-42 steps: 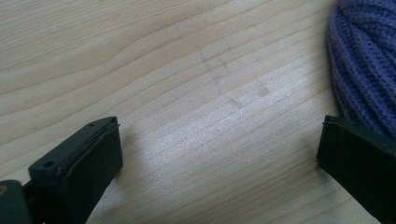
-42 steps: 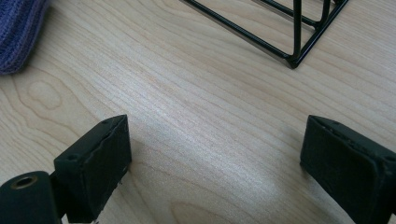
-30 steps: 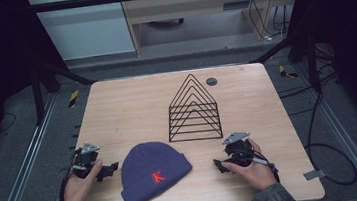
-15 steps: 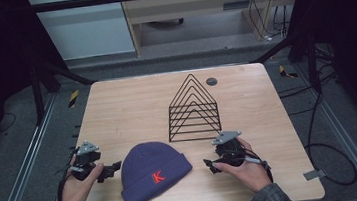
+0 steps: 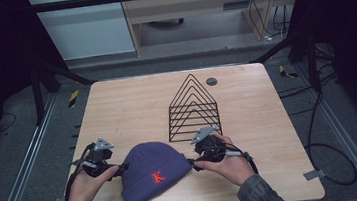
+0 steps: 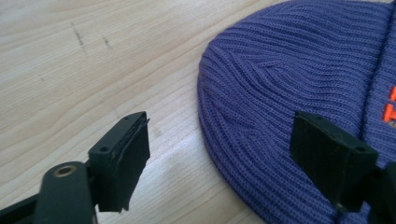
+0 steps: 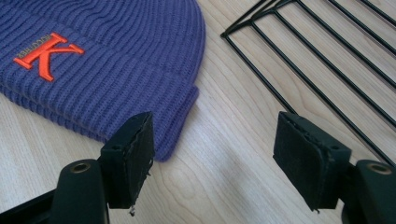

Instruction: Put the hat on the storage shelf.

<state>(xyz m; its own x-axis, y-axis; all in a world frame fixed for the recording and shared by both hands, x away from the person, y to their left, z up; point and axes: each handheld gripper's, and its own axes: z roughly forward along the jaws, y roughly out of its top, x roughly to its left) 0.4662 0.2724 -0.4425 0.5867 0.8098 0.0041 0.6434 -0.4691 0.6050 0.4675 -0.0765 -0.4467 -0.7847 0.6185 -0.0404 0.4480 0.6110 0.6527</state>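
While both tools gape empty, the purple beanie (image 5: 155, 171) lies between left tool (image 5: 118, 170) and right tool (image 5: 191, 163).

Purple knit beanie (image 5: 153, 172), flat on table

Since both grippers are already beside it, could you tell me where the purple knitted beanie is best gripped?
Probably at the folded cuff, where the purple knitted beanie is thickest. It lies flat on the wooden table, so each side edge can be pinched: the left gripper from its left, the right gripper from its right.
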